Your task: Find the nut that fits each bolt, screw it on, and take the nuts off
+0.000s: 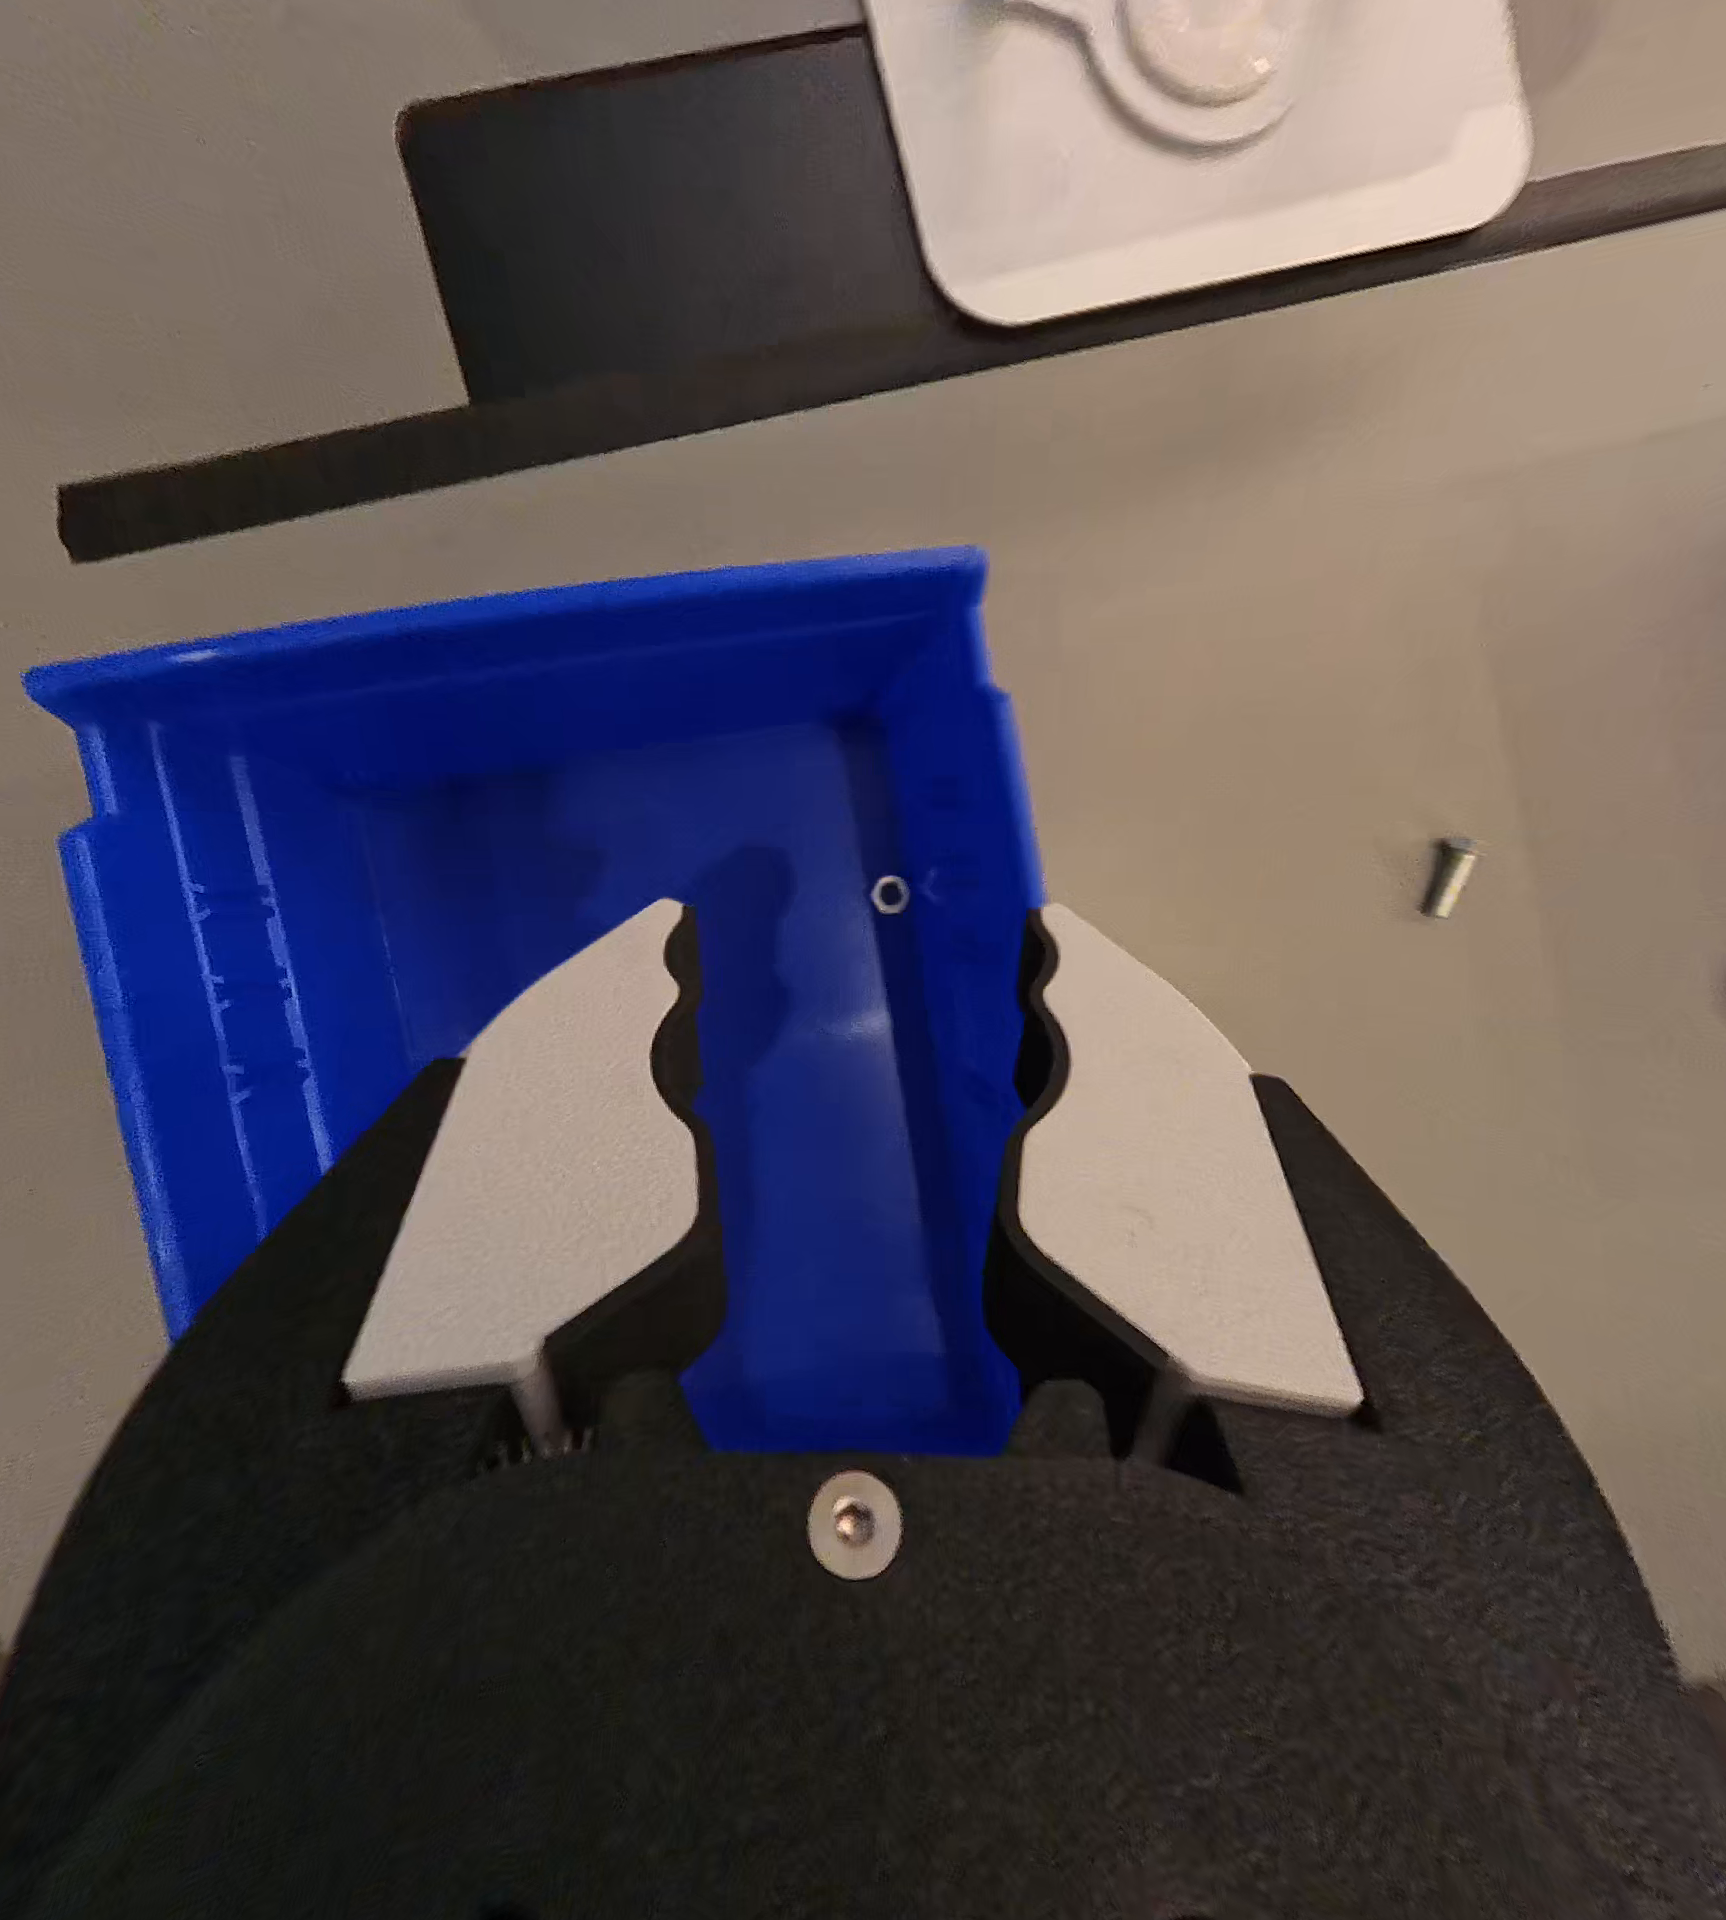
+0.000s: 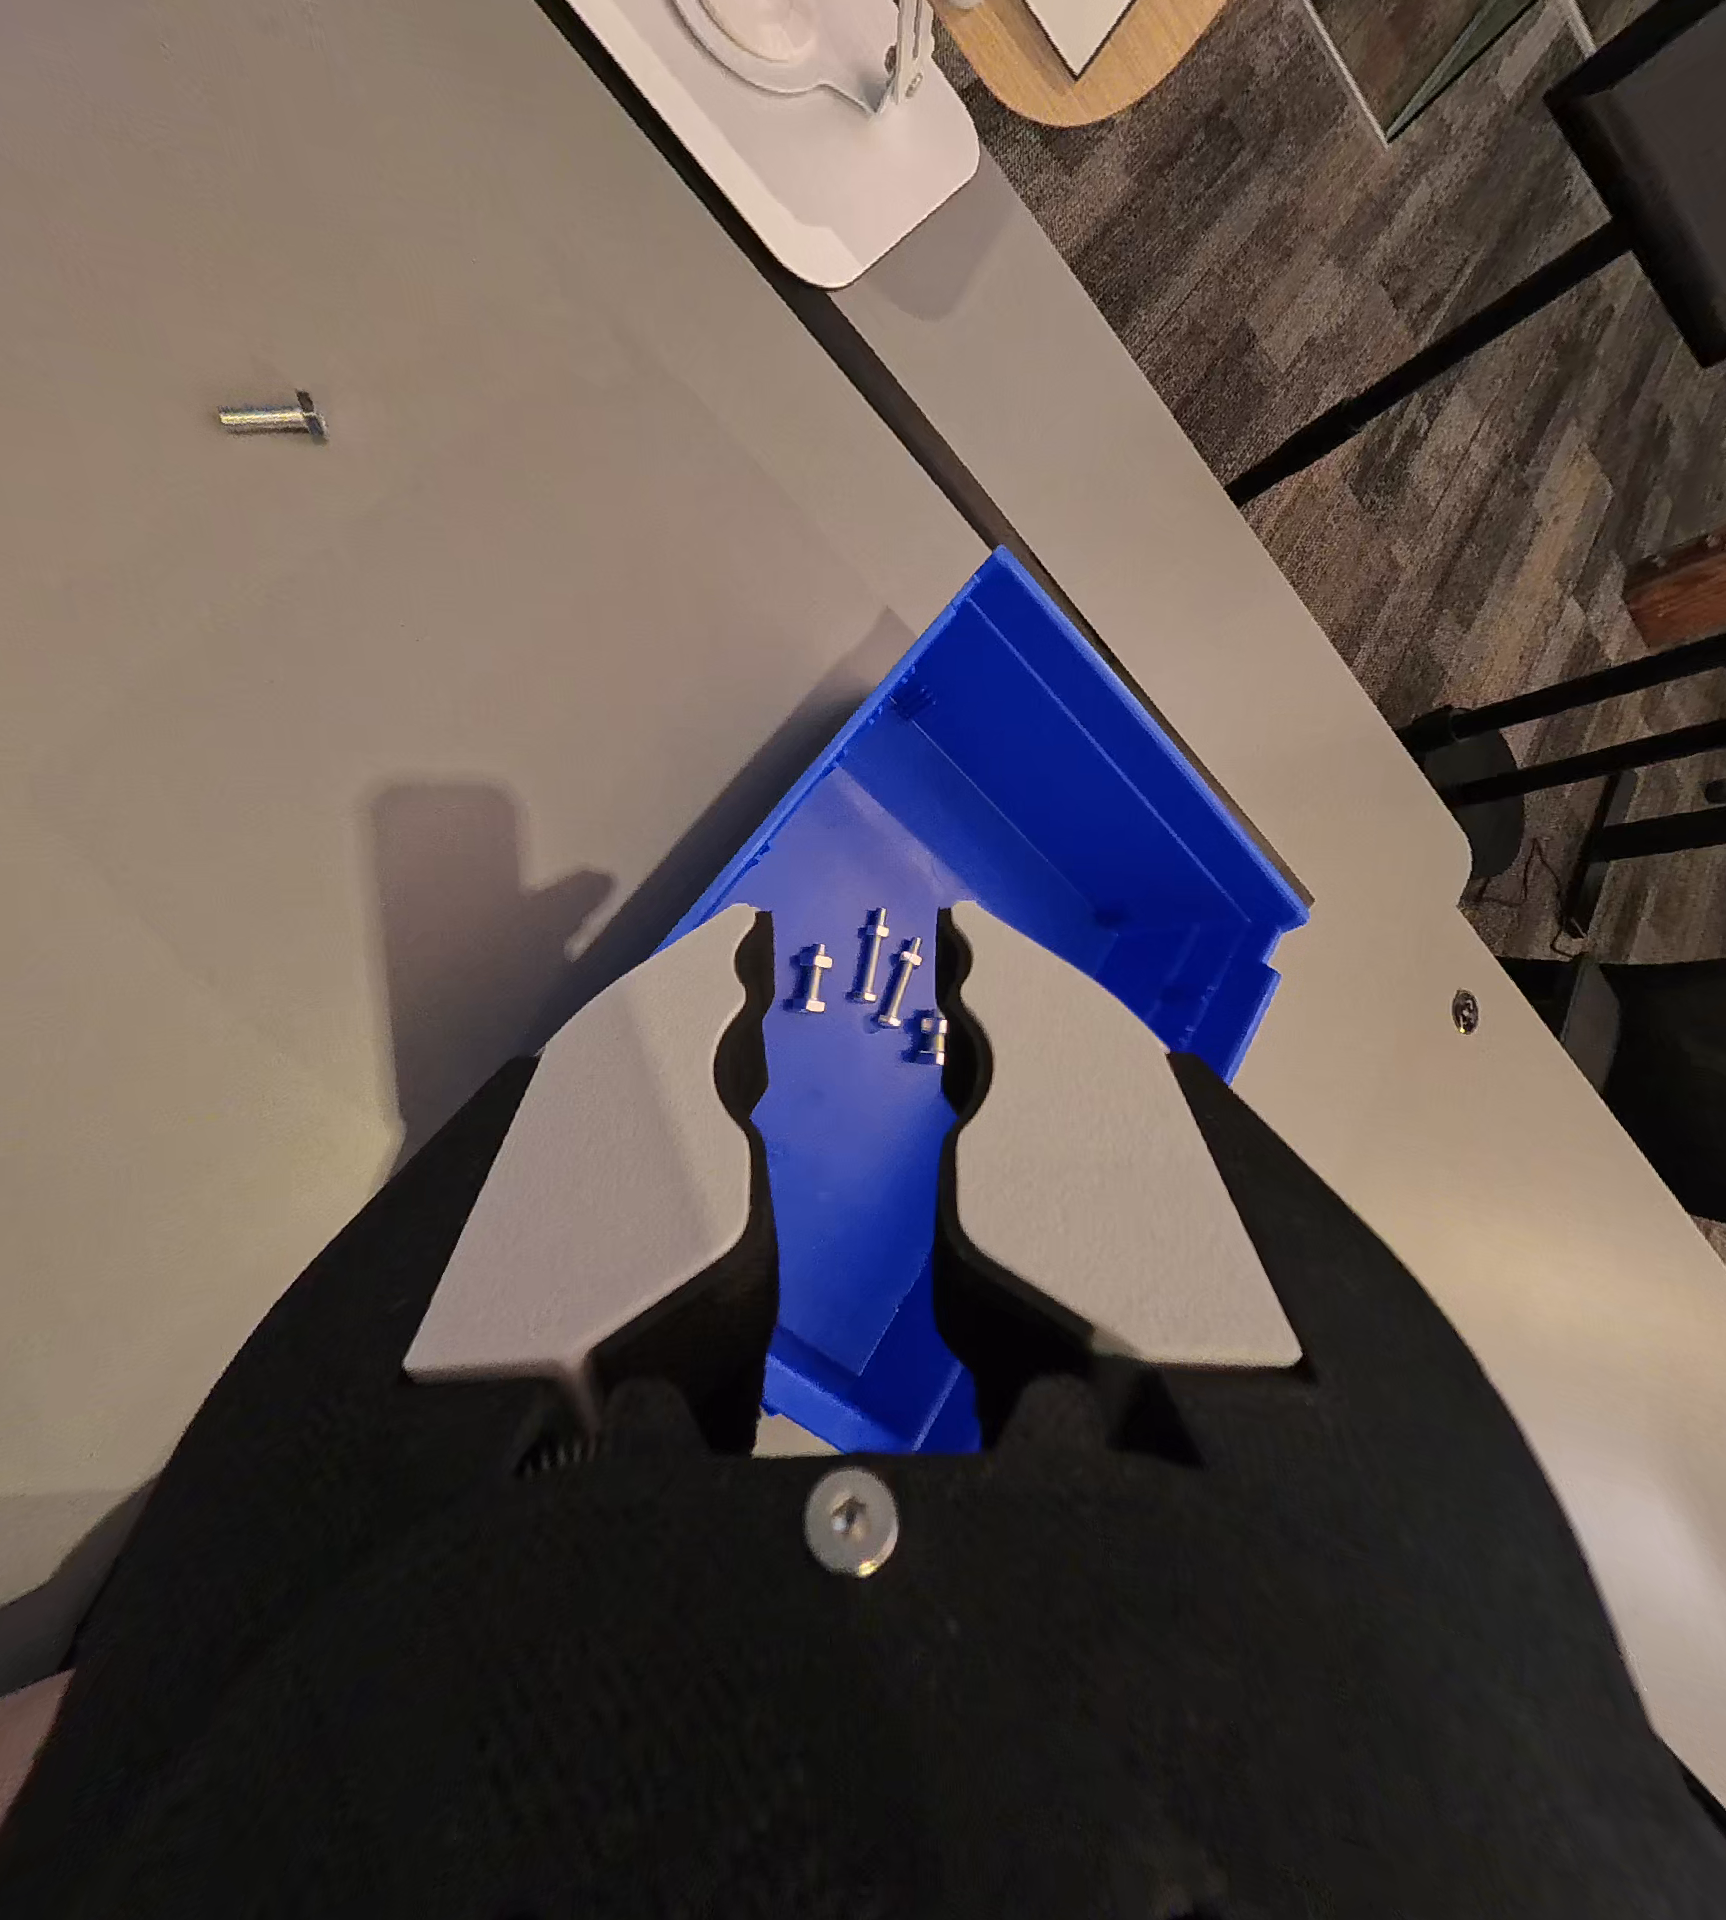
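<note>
Your left gripper [image 1: 857,914] hung with its jaws spread wide and nothing between them, above a blue bin [image 1: 526,665] on the grey table [image 1: 1358,623]. One small hex nut [image 1: 889,894] lay on that bin's floor, close to its right wall and just ahead of the right fingertip. One loose bolt [image 1: 1448,878] lay on the table, well apart from the bin on its right. Your right gripper [image 2: 851,920] was likewise parted and empty, poised over a second blue bin [image 2: 1098,769] near the table edge. Four bolts [image 2: 874,977] with nuts on their shanks lay close together on its floor between the fingertips. Another bolt [image 2: 274,418] lay alone on the table far to the left. A white stand base [image 2: 838,177] sat at the far edge. You could read no brand, label or writing on any item.
</note>
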